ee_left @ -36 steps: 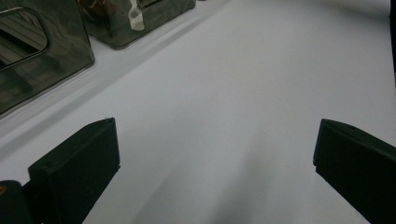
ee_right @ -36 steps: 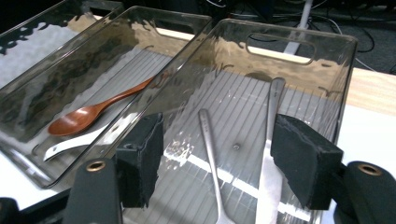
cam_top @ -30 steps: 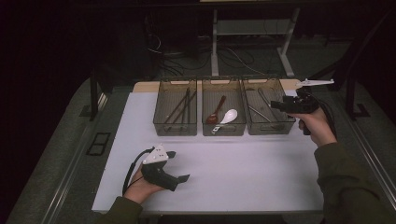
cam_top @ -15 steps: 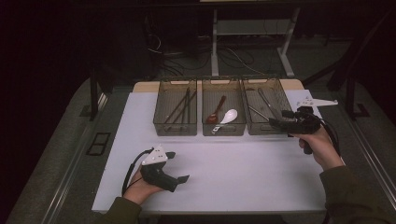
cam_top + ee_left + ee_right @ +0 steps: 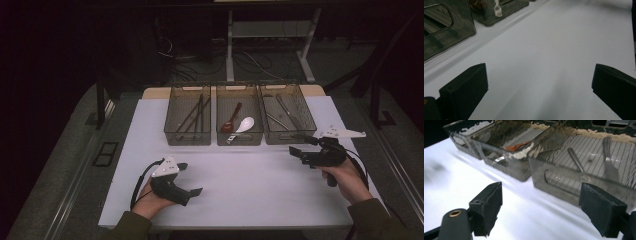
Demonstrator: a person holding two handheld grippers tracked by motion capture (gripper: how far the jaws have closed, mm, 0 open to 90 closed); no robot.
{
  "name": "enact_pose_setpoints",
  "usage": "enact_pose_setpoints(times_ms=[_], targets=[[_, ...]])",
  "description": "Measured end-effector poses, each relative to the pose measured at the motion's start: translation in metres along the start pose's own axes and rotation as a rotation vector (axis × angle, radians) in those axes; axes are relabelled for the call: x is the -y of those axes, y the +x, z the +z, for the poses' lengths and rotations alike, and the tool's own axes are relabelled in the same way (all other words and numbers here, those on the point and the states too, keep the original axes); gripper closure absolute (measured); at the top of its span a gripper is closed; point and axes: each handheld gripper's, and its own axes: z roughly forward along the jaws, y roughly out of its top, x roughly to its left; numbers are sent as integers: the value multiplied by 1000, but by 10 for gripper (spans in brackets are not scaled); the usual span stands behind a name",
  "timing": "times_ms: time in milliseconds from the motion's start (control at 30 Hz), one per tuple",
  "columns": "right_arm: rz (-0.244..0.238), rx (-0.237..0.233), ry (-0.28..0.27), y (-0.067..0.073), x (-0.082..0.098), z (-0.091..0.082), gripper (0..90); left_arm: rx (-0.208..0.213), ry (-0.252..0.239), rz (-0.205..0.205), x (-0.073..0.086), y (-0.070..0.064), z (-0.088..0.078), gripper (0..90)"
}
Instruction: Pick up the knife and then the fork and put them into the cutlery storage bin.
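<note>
The right claw (image 5: pixel 298 146) has its jaws wide apart, just been opening, with nothing between them; it hangs low over the table (image 5: pixel 250 190). Just ahead of it stands the right bin (image 5: pixel 289 134), with metal utensils (image 5: pixel 610 162) lying inside. The left claw (image 5: pixel 189 178) rests on the table, jaws apart and empty, well back from the bins.

A white tabletop (image 5: pixel 240 200) stands in a dim room. Beyond its far edge, cables (image 5: pixel 200 60) trail over a dark floor (image 5: pixel 75 150) beside a pale desk frame (image 5: pixel 270 30).
</note>
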Motion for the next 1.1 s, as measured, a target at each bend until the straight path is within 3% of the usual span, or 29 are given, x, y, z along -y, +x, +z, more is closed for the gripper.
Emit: enact_pose_setpoints(times_ms=[267, 733, 1100], targets=[[-20, -20, 20, 12, 25, -6, 184, 1, 2, 0, 0, 0, 0, 0], [-69, -66, 55, 32, 51, -12, 181, 3, 2, -3, 0, -1, 0, 0], [-105, -76, 86, 36, 59, -10, 175, 0, 1, 0, 0, 0, 0, 0]])
